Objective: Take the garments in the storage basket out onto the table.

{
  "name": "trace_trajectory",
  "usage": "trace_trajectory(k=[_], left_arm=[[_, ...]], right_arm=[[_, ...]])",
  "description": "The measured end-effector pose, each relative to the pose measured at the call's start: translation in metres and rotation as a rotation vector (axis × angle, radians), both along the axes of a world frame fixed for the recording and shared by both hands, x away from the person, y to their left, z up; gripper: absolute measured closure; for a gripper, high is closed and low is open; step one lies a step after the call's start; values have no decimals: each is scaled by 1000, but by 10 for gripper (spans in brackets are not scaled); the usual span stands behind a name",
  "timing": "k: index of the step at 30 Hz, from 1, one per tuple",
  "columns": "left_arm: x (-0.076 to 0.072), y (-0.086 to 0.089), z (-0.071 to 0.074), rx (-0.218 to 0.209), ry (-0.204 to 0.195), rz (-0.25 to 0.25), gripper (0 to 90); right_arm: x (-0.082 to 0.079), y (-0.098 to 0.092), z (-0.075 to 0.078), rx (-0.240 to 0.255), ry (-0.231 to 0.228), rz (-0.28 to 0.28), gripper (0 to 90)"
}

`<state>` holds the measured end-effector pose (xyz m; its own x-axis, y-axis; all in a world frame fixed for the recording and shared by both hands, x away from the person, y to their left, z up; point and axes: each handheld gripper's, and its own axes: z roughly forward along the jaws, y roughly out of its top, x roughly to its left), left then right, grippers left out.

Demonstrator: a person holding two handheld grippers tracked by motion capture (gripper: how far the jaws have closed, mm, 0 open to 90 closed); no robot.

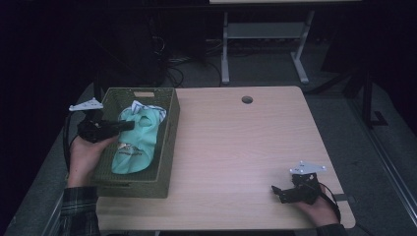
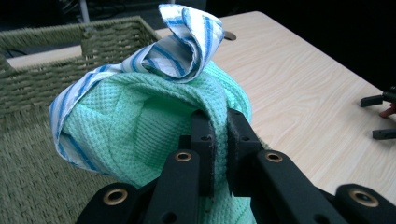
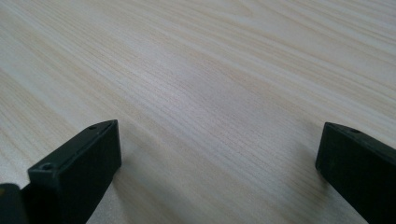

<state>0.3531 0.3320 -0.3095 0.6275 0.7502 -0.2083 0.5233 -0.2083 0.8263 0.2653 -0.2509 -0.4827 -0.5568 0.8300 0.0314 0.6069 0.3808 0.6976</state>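
A green woven basket (image 1: 167, 142) stands at the table's left edge and holds a mint-green waffle cloth (image 1: 137, 142). A blue-and-white striped cloth (image 1: 147, 108) lies bunched at its far end. My left gripper (image 1: 132, 125) reaches over the basket's left wall. In the left gripper view it (image 2: 220, 140) is shut on a raised fold of the mint cloth (image 2: 140, 121), with the striped cloth (image 2: 182, 46) draped over the top. My right gripper (image 1: 276, 191) rests open on the table at the front right. Its jaws stand wide apart over bare wood (image 3: 210, 93).
The light wooden table (image 1: 246, 147) has a cable hole (image 1: 247, 100) near its far edge. Beyond it are a desk frame (image 1: 265, 39) and cables on the dark floor. In the left gripper view, the basket wall (image 2: 56, 60) rises behind the cloths.
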Motion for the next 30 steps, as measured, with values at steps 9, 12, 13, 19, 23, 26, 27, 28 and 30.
trace_trajectory(k=[9,12,13,19,23,26,27,28,30], left_arm=[[-2,-8,24,-24,-43,-3,827],[-2,-14,29,-21,-54,-14,827],[-3,-16,31,-23,-56,-17,827],[-3,-27,40,-42,-74,-50,827],[-3,-36,44,-45,-86,-66,827],[-3,-44,47,-54,-95,-86,827],[-3,-47,48,-53,-96,-91,827],[-3,-50,48,-56,-101,-95,827],[-4,-56,49,-59,-107,-107,827]], right_arm=[[0,0,0,0,-1,0,0],[0,0,0,0,-1,0,0],[0,0,0,0,-1,0,0],[0,0,0,0,-1,0,0],[0,0,0,0,0,0,0],[0,0,0,1,1,-1,0],[0,0,0,1,1,-1,0],[0,0,0,1,0,0,0],[0,0,0,1,0,0,0]])
